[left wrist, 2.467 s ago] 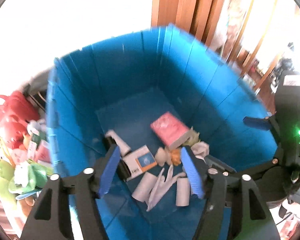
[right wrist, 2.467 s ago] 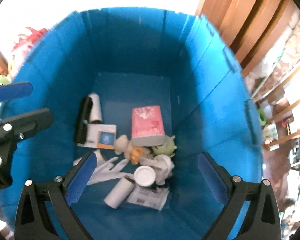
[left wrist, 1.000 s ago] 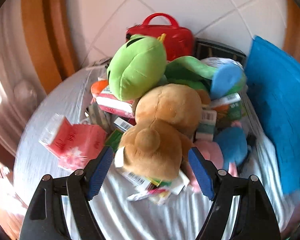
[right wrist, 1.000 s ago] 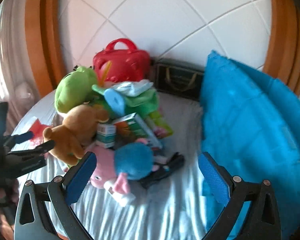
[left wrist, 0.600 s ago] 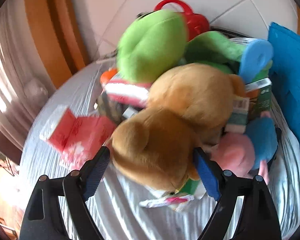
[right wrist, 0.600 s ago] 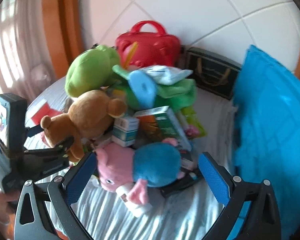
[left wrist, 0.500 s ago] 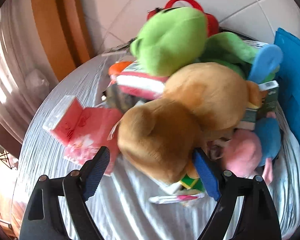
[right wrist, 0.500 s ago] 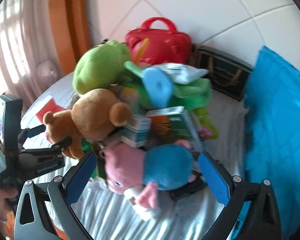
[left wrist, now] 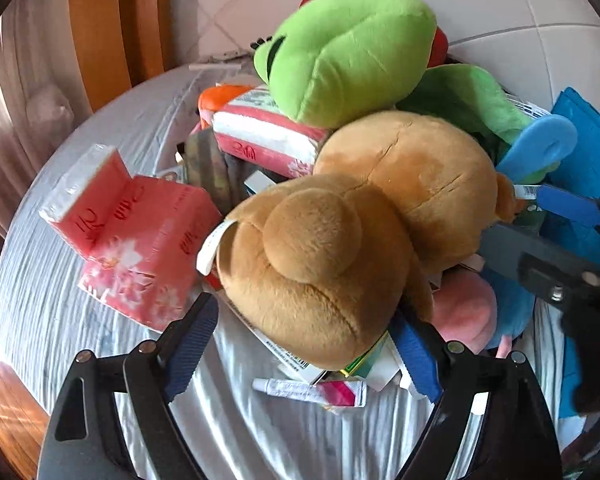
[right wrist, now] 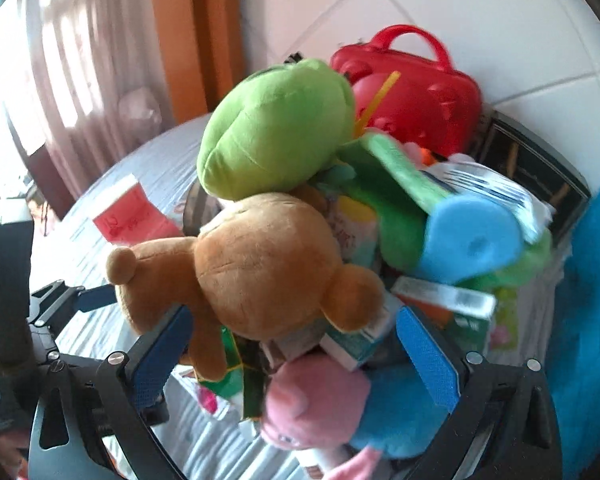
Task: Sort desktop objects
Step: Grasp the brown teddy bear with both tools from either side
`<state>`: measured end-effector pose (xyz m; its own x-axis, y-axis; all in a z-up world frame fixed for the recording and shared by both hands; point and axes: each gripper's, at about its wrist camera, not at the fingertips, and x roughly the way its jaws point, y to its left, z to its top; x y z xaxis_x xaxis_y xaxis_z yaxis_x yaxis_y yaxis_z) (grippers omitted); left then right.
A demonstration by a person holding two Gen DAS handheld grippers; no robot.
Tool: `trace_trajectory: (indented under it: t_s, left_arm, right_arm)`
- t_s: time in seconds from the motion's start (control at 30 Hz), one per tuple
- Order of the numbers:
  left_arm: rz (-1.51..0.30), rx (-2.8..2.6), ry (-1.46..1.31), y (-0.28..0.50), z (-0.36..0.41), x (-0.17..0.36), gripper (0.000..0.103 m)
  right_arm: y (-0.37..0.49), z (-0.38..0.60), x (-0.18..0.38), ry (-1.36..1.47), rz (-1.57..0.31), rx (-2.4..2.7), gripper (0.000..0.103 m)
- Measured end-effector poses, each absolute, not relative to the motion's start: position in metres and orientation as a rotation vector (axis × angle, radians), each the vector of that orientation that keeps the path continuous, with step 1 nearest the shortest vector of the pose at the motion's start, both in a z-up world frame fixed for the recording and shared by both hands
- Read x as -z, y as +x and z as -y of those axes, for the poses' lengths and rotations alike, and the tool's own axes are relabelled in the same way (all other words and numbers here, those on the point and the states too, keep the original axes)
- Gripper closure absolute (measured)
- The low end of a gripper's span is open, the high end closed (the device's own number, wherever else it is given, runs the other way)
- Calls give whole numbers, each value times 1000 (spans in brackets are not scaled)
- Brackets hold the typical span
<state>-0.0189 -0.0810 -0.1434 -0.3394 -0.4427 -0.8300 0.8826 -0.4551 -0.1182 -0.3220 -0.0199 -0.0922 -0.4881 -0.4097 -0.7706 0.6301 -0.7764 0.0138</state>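
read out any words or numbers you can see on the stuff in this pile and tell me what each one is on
"20": on the red and white tissue pack under the green plush.
Red script on the pink tissue pack: not legible.
Print and barcode on the small tube: too small.
Barcode on the green box: blurred.

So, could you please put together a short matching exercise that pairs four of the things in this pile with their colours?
Things:
1. teddy bear
2. frog toy
3. handbag
4. tissue pack

Colours:
A. red
B. pink with white flowers
C. brown
D. bright green

Pairs: 1-C, 2-D, 3-A, 4-B
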Motion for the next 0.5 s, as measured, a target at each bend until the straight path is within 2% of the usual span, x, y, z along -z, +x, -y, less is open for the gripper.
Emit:
trace_trajectory:
  t_s: [0.17, 0.3, 0.4, 0.43, 0.47, 0.5]
  left_arm:
    - [-589, 1835, 983, -10, 76, 142, 17]
    - [-725, 1816, 942, -3, 83, 144, 17]
    - [-716, 1817, 945, -13, 81, 146, 17]
    - [-703, 1815, 951, -17, 81, 148, 21]
    - [-702, 1822, 951, -20, 81, 150, 37]
    - [-724, 1843, 947, -21, 81, 150, 45]
  right_arm:
    - [-341, 26, 104, 1058, -444, 2183, 0]
    - [-352, 35, 109, 1052, -414, 2067, 0]
    - [-354, 46, 115, 1063, -453, 2028, 0]
    - [-356, 50, 120, 1075, -476, 2034, 0]
    - [-358, 50, 122, 1085, -466, 2034, 0]
    - [-359, 49, 122, 1093, -442, 2035, 3]
